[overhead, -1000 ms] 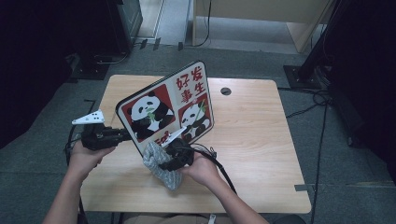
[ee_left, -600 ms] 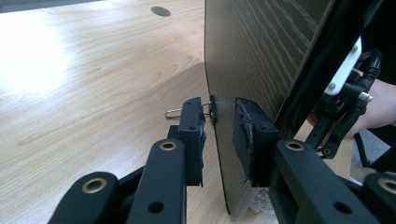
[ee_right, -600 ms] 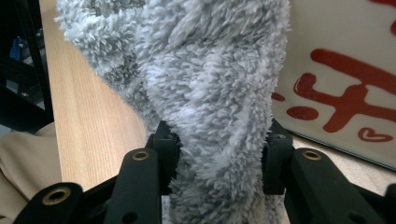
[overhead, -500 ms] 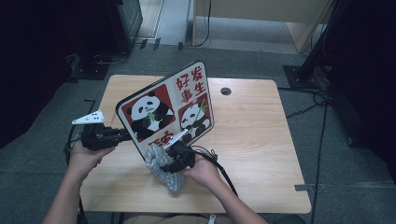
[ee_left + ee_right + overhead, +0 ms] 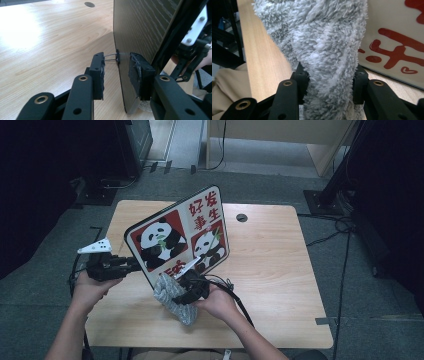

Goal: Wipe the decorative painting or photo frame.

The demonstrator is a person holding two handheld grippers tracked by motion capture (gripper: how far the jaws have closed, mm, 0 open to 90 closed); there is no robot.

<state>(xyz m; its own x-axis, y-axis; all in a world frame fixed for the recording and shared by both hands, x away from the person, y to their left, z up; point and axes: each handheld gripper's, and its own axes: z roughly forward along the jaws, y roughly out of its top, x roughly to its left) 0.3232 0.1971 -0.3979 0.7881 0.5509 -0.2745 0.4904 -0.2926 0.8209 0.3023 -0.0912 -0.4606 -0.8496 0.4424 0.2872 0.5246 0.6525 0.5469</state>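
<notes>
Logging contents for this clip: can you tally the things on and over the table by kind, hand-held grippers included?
Panda board: 1
Grey fluffy cloth: 1
Grippers: 2, the left gripper and the right gripper
Total: 4

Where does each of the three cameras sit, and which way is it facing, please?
High view: above the person's side, looking forward and down on the table; both forearms, left gripper, right gripper.
Left gripper view: on the left gripper, looking along its jaws, just opening, astride the panda board edge.
Right gripper view: on the right gripper, looking at the grey cloth it clamps.
All three share the board.
</notes>
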